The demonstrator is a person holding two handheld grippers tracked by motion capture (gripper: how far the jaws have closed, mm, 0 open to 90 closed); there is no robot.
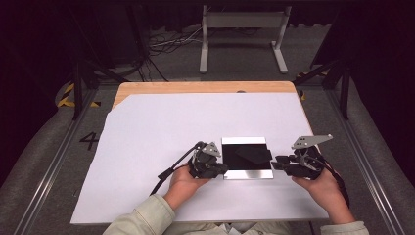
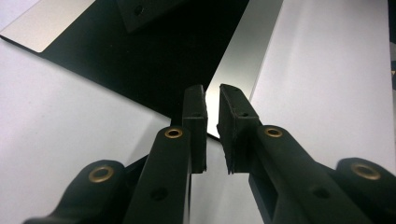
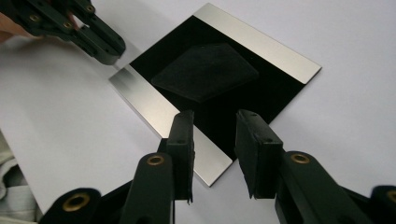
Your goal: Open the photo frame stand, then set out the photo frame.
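Two grippers flank one plate [image 1: 246, 157] near the desk's [image 1: 147, 127] front edge, right of centre, on the white sheet. From the high view you see the whole layout: your left gripper [image 1: 221, 168] at the plate's front left corner, your right gripper [image 1: 275, 163] at its right edge, a hand behind each. That view also shows a dark pad [image 1: 253, 154] lying on the plate's black middle, between the two silver strips at the plate's back and front edges.

Your left gripper view [image 2: 212, 100] loses that overview but shows the jaws slightly parted, released, with the plate's [image 2: 154, 60] corner just beyond the tips and nothing pressed between the pads.

Your right gripper view [image 3: 215, 122] shows wider-parted jaws, also released, hovering over the plate's [image 3: 280, 88] near corner; one silver strip runs between them. It also shows the pad's [image 3: 205, 72] five-sided outline clearly, and the left gripper [image 3: 108, 52] touching the far corner.
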